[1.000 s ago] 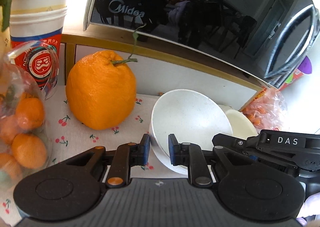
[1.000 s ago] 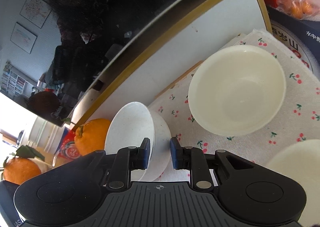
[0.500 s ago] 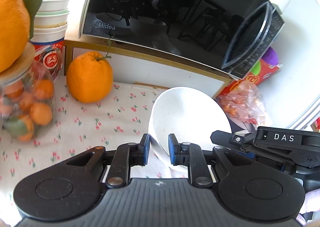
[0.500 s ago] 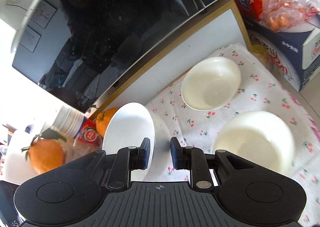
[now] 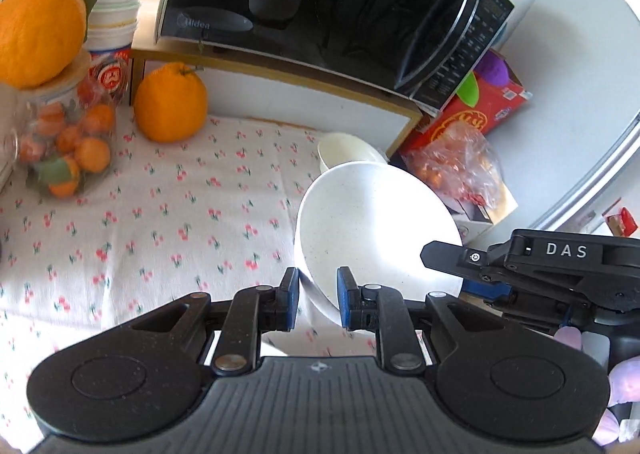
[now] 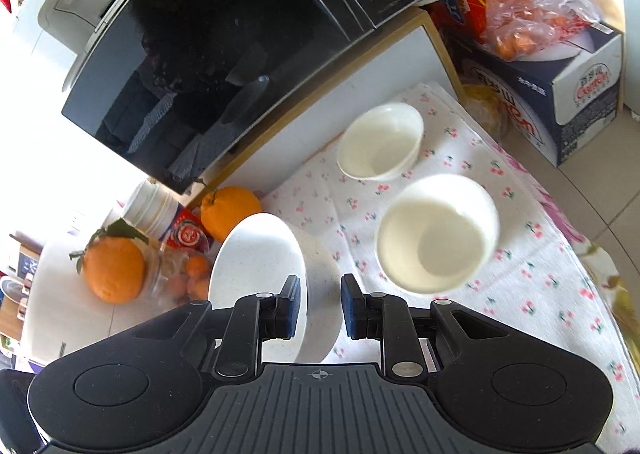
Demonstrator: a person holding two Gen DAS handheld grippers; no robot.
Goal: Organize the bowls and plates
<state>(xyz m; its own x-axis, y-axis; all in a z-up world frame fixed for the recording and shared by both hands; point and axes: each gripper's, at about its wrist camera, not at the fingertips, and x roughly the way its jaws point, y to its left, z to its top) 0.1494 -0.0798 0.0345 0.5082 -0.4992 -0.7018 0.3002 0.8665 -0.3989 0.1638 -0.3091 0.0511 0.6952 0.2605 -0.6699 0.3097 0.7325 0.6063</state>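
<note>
A white speckled bowl is held up off the cherry-print cloth, tilted. My left gripper is shut on its near rim. My right gripper is shut on the opposite rim of the same bowl; its body shows at the right of the left wrist view. A small cream bowl sits on the cloth near the shelf, also seen in the left wrist view. A larger cream bowl sits in front of it.
A black microwave stands on a wooden shelf. A large orange, a jar of small oranges topped by another orange, stacked cups, a bag of fruit and boxes ring the cloth.
Both grippers have lifted the speckled bowl up and back from the shelf; the scene has shrunk away and more of the cloth and both cream bowls have come into view.
</note>
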